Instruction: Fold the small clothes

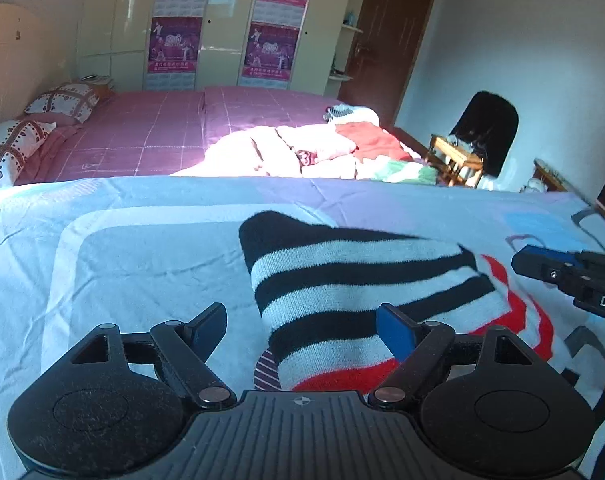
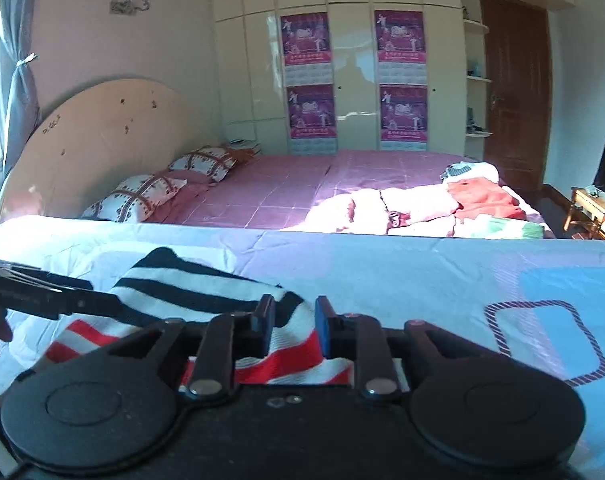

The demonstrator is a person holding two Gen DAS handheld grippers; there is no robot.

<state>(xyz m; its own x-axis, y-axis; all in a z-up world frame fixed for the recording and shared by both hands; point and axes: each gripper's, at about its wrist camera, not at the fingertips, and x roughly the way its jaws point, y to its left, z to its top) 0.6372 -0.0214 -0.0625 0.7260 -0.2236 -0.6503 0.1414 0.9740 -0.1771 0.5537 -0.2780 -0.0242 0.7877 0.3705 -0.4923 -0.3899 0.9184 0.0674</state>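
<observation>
We look down along both tools at a striped knit garment [image 1: 366,284] lying on a pale blue printed sheet [image 1: 142,248] that covers the work surface; what sits under the sheet is hidden, so we cannot say whether it is a counter or a bed. The garment shows black and white bands, with red bands nearer us, and its near end is cut off behind the tool bodies in both views, so we cannot tell what kind of clothing it is or how many layers are stacked. Our left tool [image 1: 302,326] stands wide and released, its two fingers straddling the garment without pressing on it. Our right tool [image 2: 292,326] has a narrow gap, with the striped fabric visible through that gap; the pads appear clear of the cloth, though whether the fabric rises between them or only lies below is hard to make out. From the left wrist view, the right tool enters at the right edge, mostly out of frame. Beyond the sheet lies a bed with a pink checked cover [image 2: 286,188], a sunlit heap of clothes [image 2: 442,204] washed out by glare, and a cream wardrobe [image 2: 354,80].
</observation>
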